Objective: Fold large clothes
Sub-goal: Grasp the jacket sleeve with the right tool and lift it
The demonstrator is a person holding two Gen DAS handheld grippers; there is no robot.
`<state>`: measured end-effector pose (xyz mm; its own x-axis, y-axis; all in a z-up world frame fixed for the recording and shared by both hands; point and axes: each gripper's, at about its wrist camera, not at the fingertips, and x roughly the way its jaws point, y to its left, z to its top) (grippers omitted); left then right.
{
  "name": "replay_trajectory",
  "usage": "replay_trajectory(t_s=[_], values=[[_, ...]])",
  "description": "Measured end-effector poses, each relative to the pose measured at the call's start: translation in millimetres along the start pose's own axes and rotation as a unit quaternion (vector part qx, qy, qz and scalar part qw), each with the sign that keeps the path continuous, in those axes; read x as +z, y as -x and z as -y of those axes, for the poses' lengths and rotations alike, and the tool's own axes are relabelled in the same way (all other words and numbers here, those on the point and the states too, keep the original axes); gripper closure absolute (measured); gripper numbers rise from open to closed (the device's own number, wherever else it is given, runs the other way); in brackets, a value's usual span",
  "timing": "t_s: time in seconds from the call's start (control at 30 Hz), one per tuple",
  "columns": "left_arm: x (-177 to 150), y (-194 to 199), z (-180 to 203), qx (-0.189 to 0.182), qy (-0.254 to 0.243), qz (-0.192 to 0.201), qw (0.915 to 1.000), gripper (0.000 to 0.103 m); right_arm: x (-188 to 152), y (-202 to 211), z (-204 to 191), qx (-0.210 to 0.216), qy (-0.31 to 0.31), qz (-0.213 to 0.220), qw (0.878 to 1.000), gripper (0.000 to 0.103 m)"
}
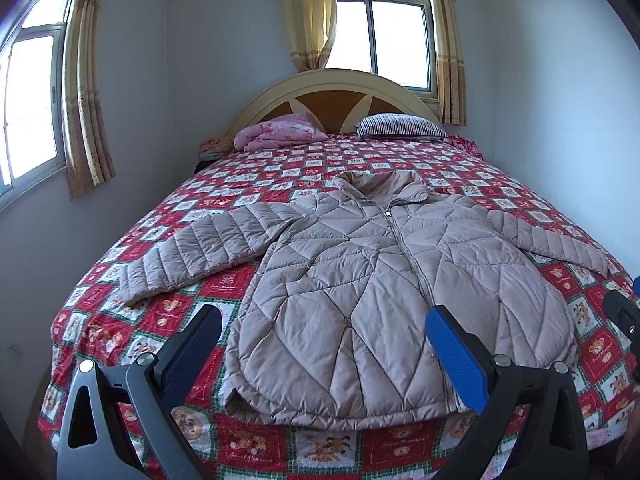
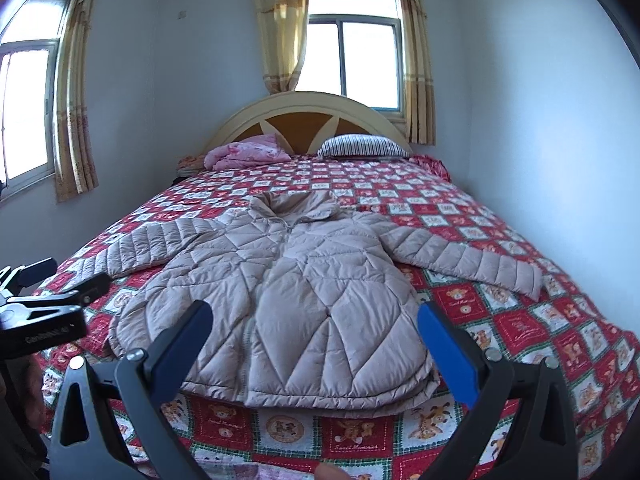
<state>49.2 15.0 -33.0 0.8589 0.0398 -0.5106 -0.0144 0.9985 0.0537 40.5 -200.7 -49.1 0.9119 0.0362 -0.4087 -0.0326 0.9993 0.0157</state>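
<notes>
A beige quilted puffer jacket [image 1: 372, 276] lies flat and zipped on the bed, collar toward the headboard, both sleeves spread out to the sides. It also shows in the right wrist view [image 2: 288, 296]. My left gripper [image 1: 324, 320] is open and empty, held above the jacket's hem near the foot of the bed. My right gripper [image 2: 314, 316] is open and empty, also above the hem, to the right of the left one. The left gripper's body [image 2: 44, 312] shows at the left edge of the right wrist view.
The bed has a red checked quilt [image 1: 168, 312] with bear prints. A pink folded blanket [image 1: 280, 130] and a striped pillow [image 1: 400, 125] lie by the wooden headboard [image 1: 332, 100]. Walls close in on both sides, with curtained windows behind and to the left.
</notes>
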Motion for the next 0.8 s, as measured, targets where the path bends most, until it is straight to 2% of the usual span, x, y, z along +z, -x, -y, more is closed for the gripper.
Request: replay_trajectory(t_s=[0.13,0.47,0.6,0.8], values=[[4.4,-33.7,6.2,-0.007,-0.004,-0.015,0.9998,0.001,-5.4,-25.2,28.9,-0.002,-0.033,-0.022,0.999,0.0],[17.5,-132.1,24.1,-0.011,-0.009,-0.045,0.9989,0.001,-19.9,-90.5,123.5,-0.062,-0.112,-0.073,0.989,0.0],[26.8,-168.7,27.0,0.004,-0.009,-0.046,0.9989,0.001,-21.5,-115.7,173.7,-0.097,-0.15,-0.091,0.98,0.003],[45.5,-222.3,12.3,0.05,-0.001,-0.047,0.9976,0.001,-12.9,-141.2,254.0,-0.156,-0.195,-0.108,0.962,0.009]])
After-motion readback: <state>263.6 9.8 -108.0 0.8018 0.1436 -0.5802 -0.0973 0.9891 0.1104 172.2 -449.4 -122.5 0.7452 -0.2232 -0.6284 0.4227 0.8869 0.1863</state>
